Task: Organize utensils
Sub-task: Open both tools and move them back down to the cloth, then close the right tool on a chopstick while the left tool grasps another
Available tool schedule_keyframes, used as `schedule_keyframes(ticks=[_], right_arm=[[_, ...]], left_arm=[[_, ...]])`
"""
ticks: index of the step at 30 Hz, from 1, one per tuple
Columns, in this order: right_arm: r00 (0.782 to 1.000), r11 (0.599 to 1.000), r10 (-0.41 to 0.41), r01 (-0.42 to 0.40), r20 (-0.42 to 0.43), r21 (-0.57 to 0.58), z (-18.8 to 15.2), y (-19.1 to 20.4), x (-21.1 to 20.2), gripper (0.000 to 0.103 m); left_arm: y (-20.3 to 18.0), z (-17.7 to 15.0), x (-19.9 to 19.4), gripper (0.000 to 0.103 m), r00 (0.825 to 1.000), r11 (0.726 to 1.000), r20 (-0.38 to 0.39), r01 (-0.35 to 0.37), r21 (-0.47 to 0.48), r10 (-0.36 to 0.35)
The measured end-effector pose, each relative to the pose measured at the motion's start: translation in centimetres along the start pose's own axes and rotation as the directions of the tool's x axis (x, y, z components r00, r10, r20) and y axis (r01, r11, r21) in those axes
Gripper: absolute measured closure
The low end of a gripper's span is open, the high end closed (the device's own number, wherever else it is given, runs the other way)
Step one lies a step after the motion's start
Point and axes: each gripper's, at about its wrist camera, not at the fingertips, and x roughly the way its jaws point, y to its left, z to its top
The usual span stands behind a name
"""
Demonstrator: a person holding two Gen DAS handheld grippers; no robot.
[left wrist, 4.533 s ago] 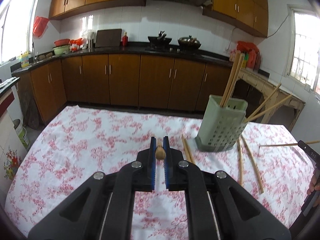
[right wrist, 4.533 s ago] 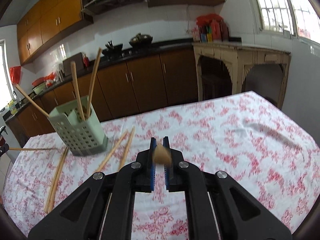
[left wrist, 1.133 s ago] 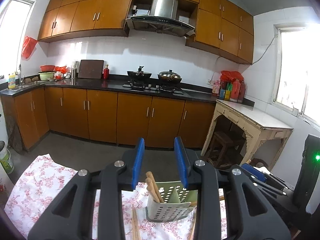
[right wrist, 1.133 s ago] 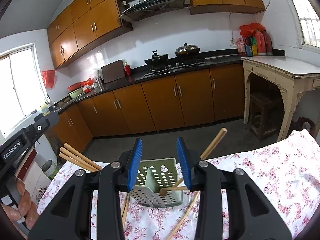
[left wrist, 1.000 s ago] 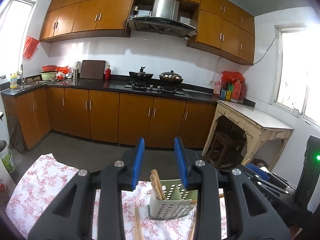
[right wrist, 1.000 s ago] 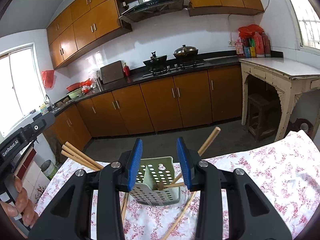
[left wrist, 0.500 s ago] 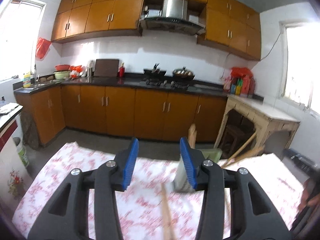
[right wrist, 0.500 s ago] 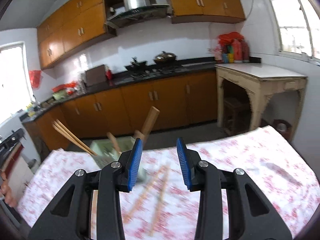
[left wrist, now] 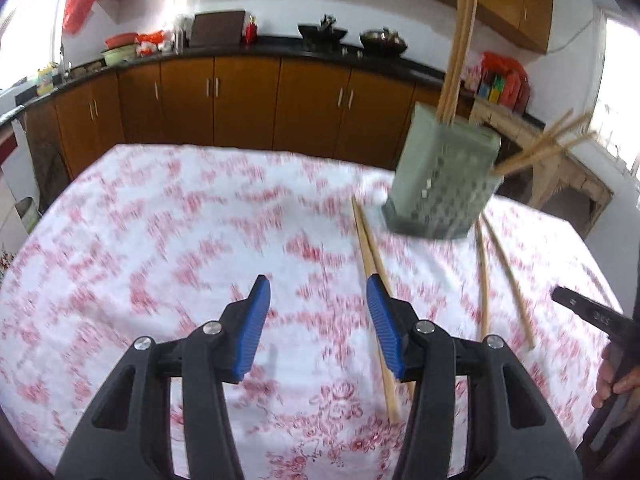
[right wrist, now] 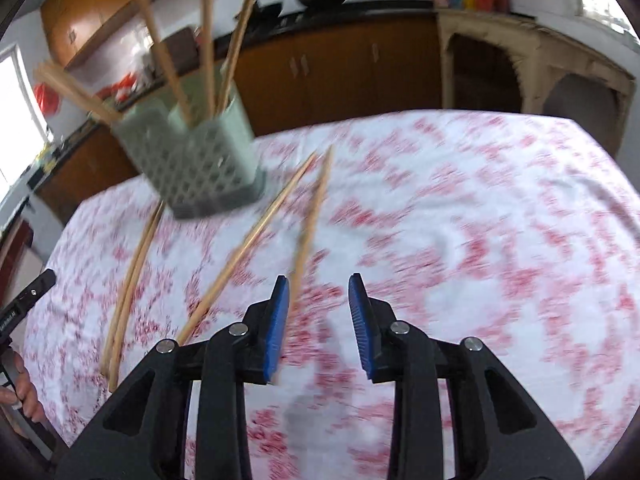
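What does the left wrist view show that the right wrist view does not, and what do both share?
Only the left view: the left gripper, open and empty, and the red bag by the window. Only the right view: the right gripper, open, and the arched side table seen whole. Both: the green holder with chopsticks, loose chopsticks and the floral cloth.

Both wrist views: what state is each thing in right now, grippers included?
Left hand-held gripper: open, jaws just widened, nothing between.
Right hand-held gripper: open, jaws just narrowed, nothing between.
Green holder: upright on the cloth, chopsticks standing in it.
Loose chopsticks: four lying flat on the tablecloth, beside the holder.
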Motion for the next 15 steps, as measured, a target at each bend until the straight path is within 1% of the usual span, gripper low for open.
schedule_keyframes(ticks=[3, 5, 7, 8, 9, 10, 12, 15], right_arm=[[0.999, 1.000, -0.005, 0.004, -0.033, -0.024, -0.4, 1.4, 2.1, 0.071], [0.998, 0.999, -0.028, 0.026, -0.047, -0.041, -1.1, 1.8, 3.0, 0.071], [0.996, 0.997, -0.059, 0.056, -0.059, -0.054, -1.3, 1.8, 3.6, 0.077], [0.996, 0.995, -0.076, 0.073, -0.045, -0.061, -1.5, 1.8, 3.7, 0.082], [0.995, 0.994, -0.092, 0.090, -0.040, -0.066, -1.5, 1.7, 3.7, 0.091], [0.993, 0.992, -0.111, 0.108, -0.037, -0.068, -1.5, 1.5, 3.7, 0.096], [0.991, 0.991, -0.127, 0.125, -0.031, -0.047, -1.4, 0.7, 3.6, 0.096], [0.985, 0.985, -0.169, 0.170, -0.023, 0.021, -1.2, -1.2, 3.4, 0.096]], left_arm=[[-0.5, -1.2, 1.2, 0.053, 0.999, 1.000, -0.036, 0.016, 0.007, -0.015], [-1.0, -1.9, 1.5, 0.053, 0.998, 0.999, -0.051, 0.026, 0.022, -0.025], [-1.4, -2.2, 1.9, 0.053, 0.998, 0.999, -0.062, 0.035, 0.038, -0.033], [-1.6, -2.5, 2.1, 0.053, 0.997, 0.998, -0.068, 0.041, 0.046, -0.038], [-1.8, -2.7, 2.4, 0.054, 0.996, 0.998, -0.076, 0.049, 0.051, -0.045], [-1.9, -2.8, 2.5, 0.054, 0.995, 0.997, -0.082, 0.053, 0.054, -0.049], [-2.3, -3.0, 2.9, 0.057, 0.994, 0.996, -0.095, 0.064, 0.060, -0.058], [-2.8, -3.1, 3.0, 0.060, 0.992, 0.994, -0.102, 0.081, 0.071, -0.074]])
